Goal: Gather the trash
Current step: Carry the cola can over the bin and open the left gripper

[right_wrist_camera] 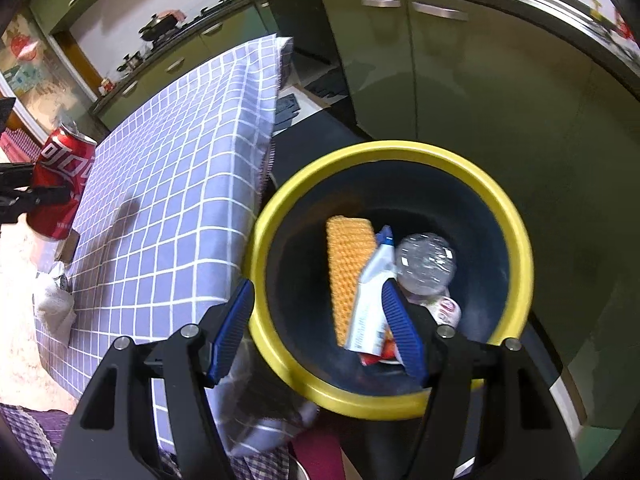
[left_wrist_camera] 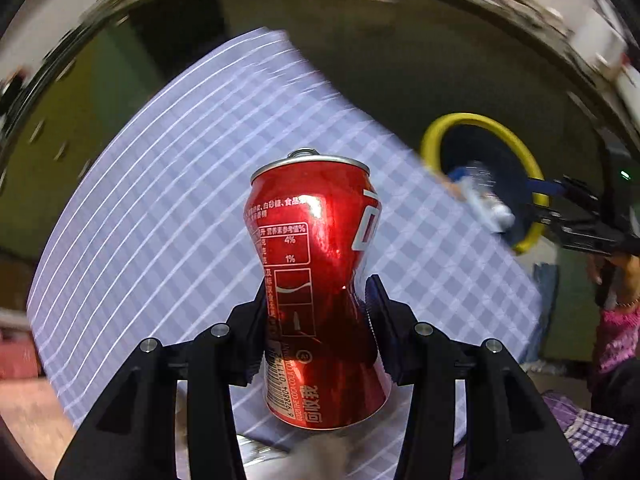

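My left gripper [left_wrist_camera: 320, 312] is shut on a dented red cola can [left_wrist_camera: 320, 280] and holds it upright above the checked tablecloth [left_wrist_camera: 180, 200]. The can also shows at the far left of the right wrist view [right_wrist_camera: 60, 184]. My right gripper [right_wrist_camera: 324, 324] is open and empty above a dark bin with a yellow rim [right_wrist_camera: 520, 248]. In the bin lie an orange sponge [right_wrist_camera: 346, 264], a white tube [right_wrist_camera: 372, 300] and a crumpled clear bottle [right_wrist_camera: 428, 262]. The bin [left_wrist_camera: 532, 168] and the right gripper [left_wrist_camera: 540, 196] show at the right of the left wrist view.
The table with the lilac checked cloth [right_wrist_camera: 172, 184] stands left of the bin. A white crumpled tissue [right_wrist_camera: 54, 304] and a small dark object [right_wrist_camera: 68, 244] lie near its left edge. Green cabinets [right_wrist_camera: 460, 92] and a counter run behind. The left wrist view is motion-blurred.
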Demonstrator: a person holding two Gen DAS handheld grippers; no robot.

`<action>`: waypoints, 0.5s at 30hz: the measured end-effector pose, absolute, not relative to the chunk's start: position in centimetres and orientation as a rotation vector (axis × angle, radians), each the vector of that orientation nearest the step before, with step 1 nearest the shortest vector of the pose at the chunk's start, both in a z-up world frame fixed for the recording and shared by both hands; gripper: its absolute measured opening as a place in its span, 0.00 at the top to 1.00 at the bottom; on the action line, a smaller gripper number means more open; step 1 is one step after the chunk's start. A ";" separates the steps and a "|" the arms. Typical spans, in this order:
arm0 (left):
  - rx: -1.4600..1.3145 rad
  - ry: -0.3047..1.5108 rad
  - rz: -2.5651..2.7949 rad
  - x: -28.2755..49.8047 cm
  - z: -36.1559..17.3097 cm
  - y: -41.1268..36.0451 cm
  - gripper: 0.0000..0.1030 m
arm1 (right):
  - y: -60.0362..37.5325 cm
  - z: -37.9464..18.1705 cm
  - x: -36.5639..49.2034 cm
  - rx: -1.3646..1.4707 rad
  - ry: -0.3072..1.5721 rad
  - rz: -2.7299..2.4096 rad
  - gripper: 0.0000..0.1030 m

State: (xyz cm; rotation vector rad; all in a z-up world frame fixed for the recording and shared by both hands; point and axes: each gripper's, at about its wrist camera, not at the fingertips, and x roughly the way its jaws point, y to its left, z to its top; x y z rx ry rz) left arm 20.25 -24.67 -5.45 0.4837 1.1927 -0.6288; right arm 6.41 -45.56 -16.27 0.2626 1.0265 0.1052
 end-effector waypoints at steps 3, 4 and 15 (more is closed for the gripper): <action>0.503 1.174 -0.712 18.7 -5.0 -28.4 0.55 | -47.0 -16.2 5.3 0.275 1.016 0.075 0.39; 0.513 1.169 -0.746 18.2 -5.0 -30.0 0.55 | -47.5 -16.1 4.8 0.281 1.012 0.065 0.39; 0.527 1.203 -0.888 16.8 -8.5 -43.2 0.55 | -52.4 -16.6 1.3 0.349 0.984 -0.021 0.39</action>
